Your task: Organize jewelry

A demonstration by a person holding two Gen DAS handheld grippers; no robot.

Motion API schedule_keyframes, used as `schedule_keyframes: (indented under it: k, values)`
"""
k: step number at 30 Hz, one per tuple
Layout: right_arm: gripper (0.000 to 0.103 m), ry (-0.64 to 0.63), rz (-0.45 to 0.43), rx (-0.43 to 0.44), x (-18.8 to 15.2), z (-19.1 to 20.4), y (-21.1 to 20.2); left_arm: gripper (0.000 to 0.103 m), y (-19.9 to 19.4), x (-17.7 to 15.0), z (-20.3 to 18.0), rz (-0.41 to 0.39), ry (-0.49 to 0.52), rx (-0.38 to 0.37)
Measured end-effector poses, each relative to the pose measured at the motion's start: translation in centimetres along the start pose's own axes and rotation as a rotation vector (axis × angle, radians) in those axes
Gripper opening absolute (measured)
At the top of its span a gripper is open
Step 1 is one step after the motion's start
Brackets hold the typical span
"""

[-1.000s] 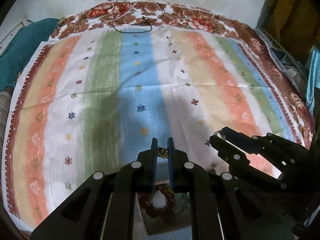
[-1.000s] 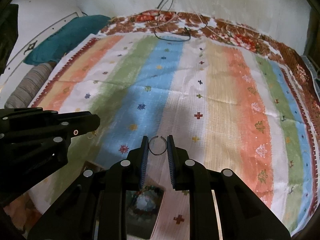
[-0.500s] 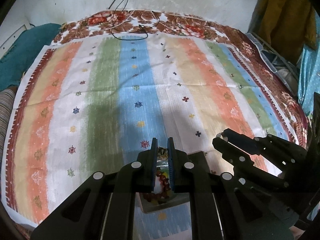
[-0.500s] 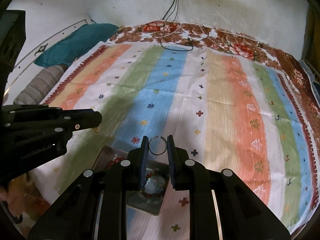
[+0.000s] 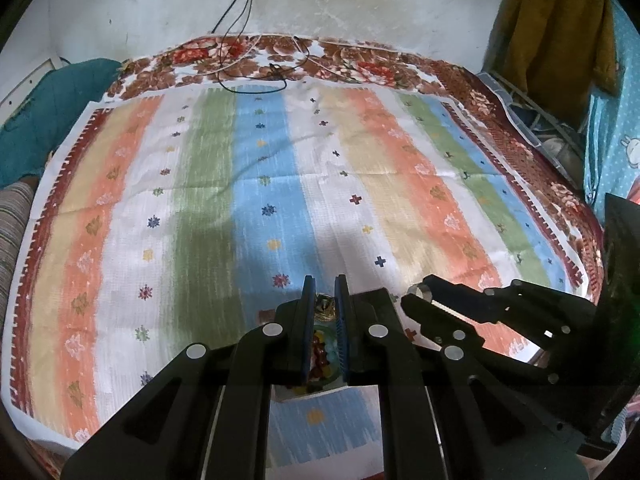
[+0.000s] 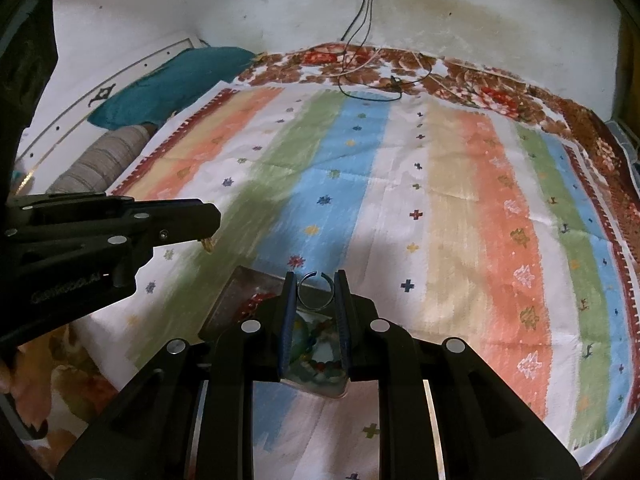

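Both grippers have risen above the tray (image 6: 224,308) over the last second: the striped cloth (image 5: 200,184) now shows more of its far edge and the wall behind it, and the tray appears smaller beneath the fingers.

The left gripper (image 5: 325,306) is clamped on a small gold ornament (image 5: 325,305), held at the fingertips above the tray's near end. The right gripper (image 6: 316,292) is clamped on an open metal ring (image 6: 315,291), held above the tray's far edge. In the right wrist view the ornament hangs below the left fingertips, to the left of the tray.

The tray holds a beaded bracelet (image 6: 316,360) with red and green beads.

Judgement: two pieces are lifted out of the tray together; sorting is under way, with placement of both pieces outstanding.
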State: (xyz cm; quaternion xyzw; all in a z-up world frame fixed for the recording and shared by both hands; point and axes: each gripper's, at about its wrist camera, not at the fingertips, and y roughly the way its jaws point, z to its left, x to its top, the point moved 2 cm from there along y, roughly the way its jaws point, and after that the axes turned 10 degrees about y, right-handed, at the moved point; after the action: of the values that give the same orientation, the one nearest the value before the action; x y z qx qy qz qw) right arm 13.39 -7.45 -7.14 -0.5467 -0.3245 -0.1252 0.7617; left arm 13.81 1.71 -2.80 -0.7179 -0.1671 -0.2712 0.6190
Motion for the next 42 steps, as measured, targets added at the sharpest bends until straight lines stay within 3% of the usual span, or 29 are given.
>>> schedule_keyframes:
  k: [2, 3, 4, 5, 8, 16, 32, 39, 42]
  values:
    - [0.020, -0.007, 0.008, 0.007, -0.2, 0.2, -0.1, 0.010, -0.1, -0.2, 0.1, 0.000, -0.019, -0.022]
    - [0.025, -0.009, 0.009, 0.011, -0.3, 0.2, -0.2, 0.010, -0.2, -0.3, 0.3, -0.001, -0.029, -0.025]
    - [0.038, -0.008, 0.009, 0.013, -0.4, 0.3, -0.3, 0.010, -0.4, -0.4, 0.4, -0.003, -0.040, -0.025]
    - [0.043, -0.005, 0.008, 0.016, -0.4, 0.2, -0.4, 0.013, -0.5, -0.4, 0.5, -0.002, -0.048, -0.026]
    - [0.046, -0.002, -0.004, 0.013, -0.6, 0.0, -0.9, 0.023, -0.7, -0.7, 0.9, -0.001, -0.066, -0.024]
    - [0.059, 0.018, -0.029, 0.002, -1.3, -1.5, -2.5, 0.035, -1.2, -1.4, 1.2, 0.004, -0.072, -0.022]
    - [0.079, 0.038, -0.064, 0.003, -2.8, -3.5, -4.5, 0.088, -3.6, -4.2, -0.4, -0.033, 0.021, 0.007]
    - [0.093, 0.043, -0.096, 0.038, -3.1, -4.0, -5.8, 0.092, -4.5, -5.2, -1.2, -0.050, 0.052, 0.030]
    - [0.093, 0.047, -0.098, 0.064, -3.6, -4.2, -6.3, 0.097, -5.2, -5.7, -1.6, -0.078, 0.065, 0.048]
